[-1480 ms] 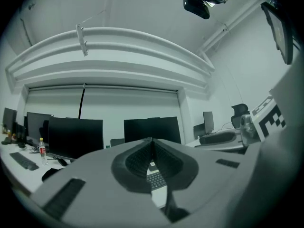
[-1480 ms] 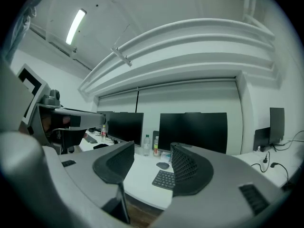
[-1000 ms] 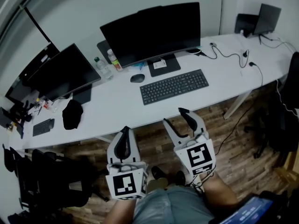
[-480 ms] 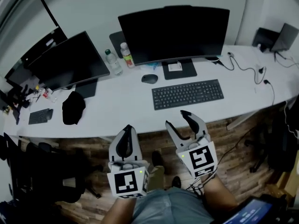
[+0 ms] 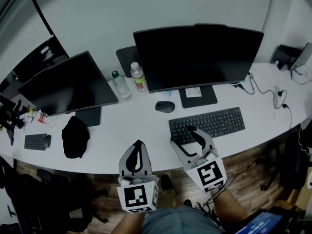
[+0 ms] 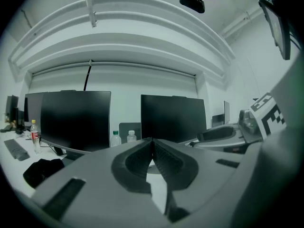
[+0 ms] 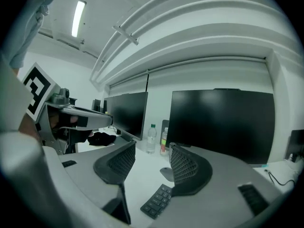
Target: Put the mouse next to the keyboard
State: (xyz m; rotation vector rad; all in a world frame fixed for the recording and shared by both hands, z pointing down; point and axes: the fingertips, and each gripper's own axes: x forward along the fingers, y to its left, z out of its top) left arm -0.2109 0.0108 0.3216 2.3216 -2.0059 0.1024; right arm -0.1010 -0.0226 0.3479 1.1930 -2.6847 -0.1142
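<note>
A dark mouse (image 5: 165, 107) lies on the white desk (image 5: 136, 128), in front of the big monitor and up-left of the black keyboard (image 5: 209, 123). In the right gripper view the mouse (image 7: 167, 173) shows between the jaws, beyond the keyboard's (image 7: 159, 201) left end. My right gripper (image 5: 182, 135) is open and empty, with its tips over the keyboard's near left corner. The left gripper (image 5: 139, 144) hovers at the desk's front edge with its jaws shut on nothing. In its own view the left gripper (image 6: 152, 141) has its pads pressed together.
Two dark monitors (image 5: 200, 55) (image 5: 68, 84) stand at the back with two bottles (image 5: 139, 77) between them. A black cloth (image 5: 75, 135) and a small keypad (image 5: 36, 141) lie at the left. Cables (image 5: 273, 94) trail at the right. Wooden floor (image 5: 243, 172) lies below the desk edge.
Both grippers have moved forward to the desk. The right gripper's tips now reach over the keyboard's corner; the left reaches the desk's edge. The desk looms larger in view.
</note>
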